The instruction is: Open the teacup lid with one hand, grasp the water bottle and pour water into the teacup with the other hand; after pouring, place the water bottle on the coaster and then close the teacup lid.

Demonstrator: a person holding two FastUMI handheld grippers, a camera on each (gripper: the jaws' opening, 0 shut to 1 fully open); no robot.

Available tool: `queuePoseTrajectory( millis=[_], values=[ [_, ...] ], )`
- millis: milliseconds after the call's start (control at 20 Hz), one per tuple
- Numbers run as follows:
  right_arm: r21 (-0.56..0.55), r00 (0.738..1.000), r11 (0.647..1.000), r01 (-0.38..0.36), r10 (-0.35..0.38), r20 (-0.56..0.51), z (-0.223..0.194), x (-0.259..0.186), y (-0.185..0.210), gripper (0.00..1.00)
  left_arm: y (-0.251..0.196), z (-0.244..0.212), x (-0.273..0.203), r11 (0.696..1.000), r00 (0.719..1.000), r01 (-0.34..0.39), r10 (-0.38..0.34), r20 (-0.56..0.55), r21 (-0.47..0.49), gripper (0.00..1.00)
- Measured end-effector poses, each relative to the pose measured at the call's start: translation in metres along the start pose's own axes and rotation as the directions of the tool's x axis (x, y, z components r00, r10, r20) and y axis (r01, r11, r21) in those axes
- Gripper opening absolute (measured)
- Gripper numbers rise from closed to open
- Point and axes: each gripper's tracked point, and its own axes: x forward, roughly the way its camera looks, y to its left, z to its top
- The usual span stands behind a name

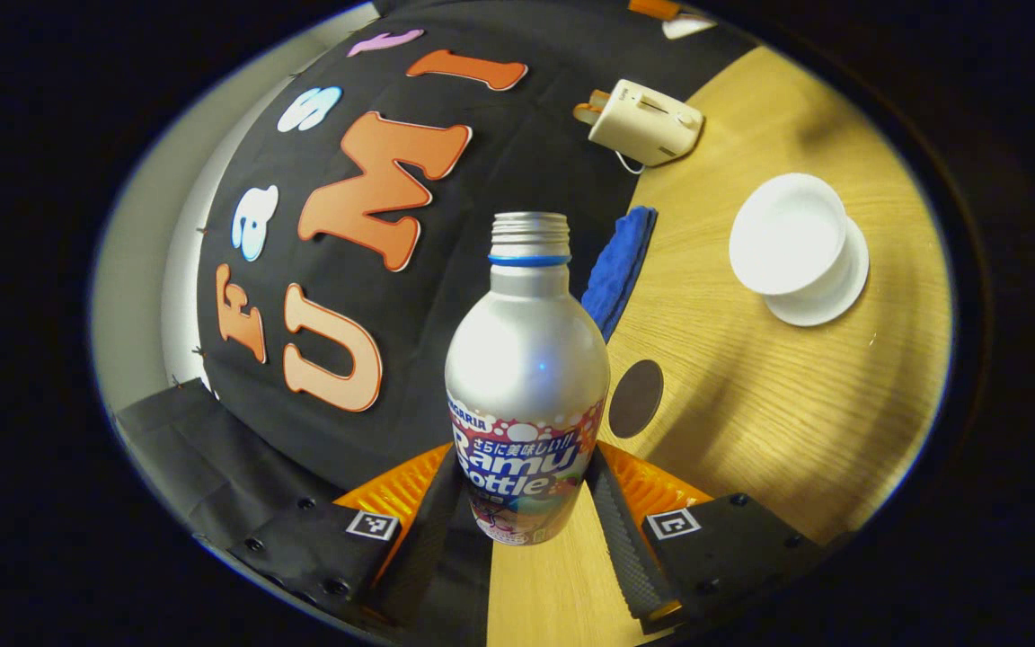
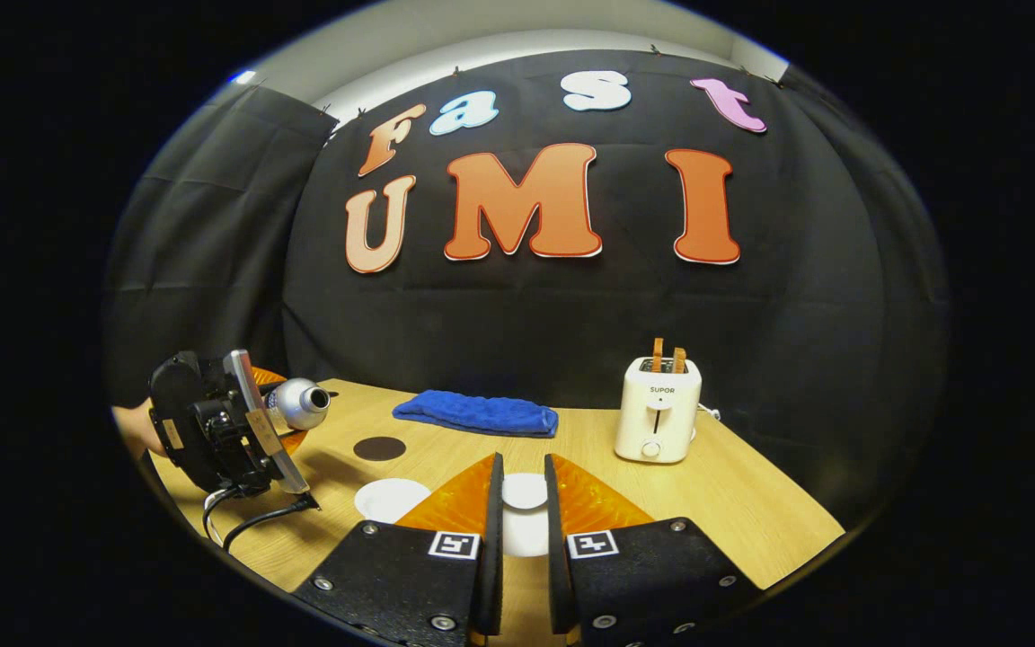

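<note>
Between left claw (image 1: 522, 503) fingers: water bottle (image 1: 526, 377) clamped, tilted. Right claw (image 2: 518, 503) narrow around teacup lid (image 2: 525, 491).

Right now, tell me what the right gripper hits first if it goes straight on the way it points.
With the white lid between its fingers, the right gripper looks to pass between the blue cloth and the toaster, reaching the booth's black wall first; depth is unclear.
</note>
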Motion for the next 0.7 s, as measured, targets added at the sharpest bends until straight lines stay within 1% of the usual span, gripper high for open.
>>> queuePoseTrajectory(
  millis=[100, 150, 200, 250, 350, 400, 450, 550, 600, 650, 700],
  values=[
    [0.008, 1.0, 1.0, -0.004, 0.004, 0.005, 0.002, -0.003, -0.001, 0.22, 0.0, 0.002, 0.001, 0.999, 1.0, -0.001, 0.0, 0.009, 0.041, 0.84],
    [0.011, 1.0, 1.0, -0.002, 0.002, 0.006, 0.003, -0.004, -0.004, 0.22, 0.0, 0.006, 0.004, 0.997, 1.0, -0.004, 0.003, 0.017, 0.071, 0.8],
    [0.015, 1.0, 1.0, 0.001, -0.001, 0.007, 0.003, -0.005, -0.006, 0.21, 0.002, 0.009, 0.005, 0.994, 1.0, -0.013, 0.01, 0.025, 0.104, 0.8],
    [0.02, 1.0, 1.0, 0.005, -0.005, 0.008, 0.003, -0.005, -0.008, 0.21, 0.002, 0.009, 0.005, 0.991, 0.999, -0.019, 0.014, 0.035, 0.135, 0.84],
    [0.028, 1.0, 1.0, 0.008, -0.008, 0.011, 0.005, -0.007, -0.012, 0.22, 0.006, 0.013, 0.006, 0.981, 0.999, -0.024, 0.015, 0.052, 0.192, 0.84],
    [0.025, 1.0, 1.0, 0.007, -0.007, 0.011, 0.003, -0.008, -0.013, 0.22, 0.008, 0.015, 0.005, 0.975, 0.998, -0.028, 0.015, 0.06, 0.222, 0.8],
    [0.018, 1.0, 1.0, 0.01, -0.011, 0.014, 0.003, -0.01, -0.015, 0.22, 0.009, 0.02, 0.003, 0.965, 0.997, -0.034, 0.016, 0.071, 0.258, 0.8],
    [0.018, 1.0, 1.0, 0.013, -0.014, 0.012, 0.003, -0.011, -0.019, 0.21, 0.011, 0.029, 0.007, 0.939, 0.996, -0.05, 0.02, 0.089, 0.341, 0.84],
    [0.019, 1.0, 1.0, 0.017, -0.017, 0.012, 0.003, -0.012, -0.02, 0.22, 0.011, 0.029, 0.009, 0.932, 0.995, -0.05, 0.017, 0.094, 0.358, 0.84],
    [0.018, 1.0, 1.0, 0.019, -0.019, 0.013, 0.004, -0.013, -0.022, 0.22, 0.008, 0.028, 0.008, 0.926, 0.995, -0.047, 0.011, 0.097, 0.375, 0.8],
    [0.018, 1.0, 1.0, 0.022, -0.022, 0.015, 0.004, -0.014, -0.023, 0.22, 0.007, 0.031, 0.007, 0.917, 0.994, -0.051, 0.01, 0.105, 0.396, 0.8]
  ],
)
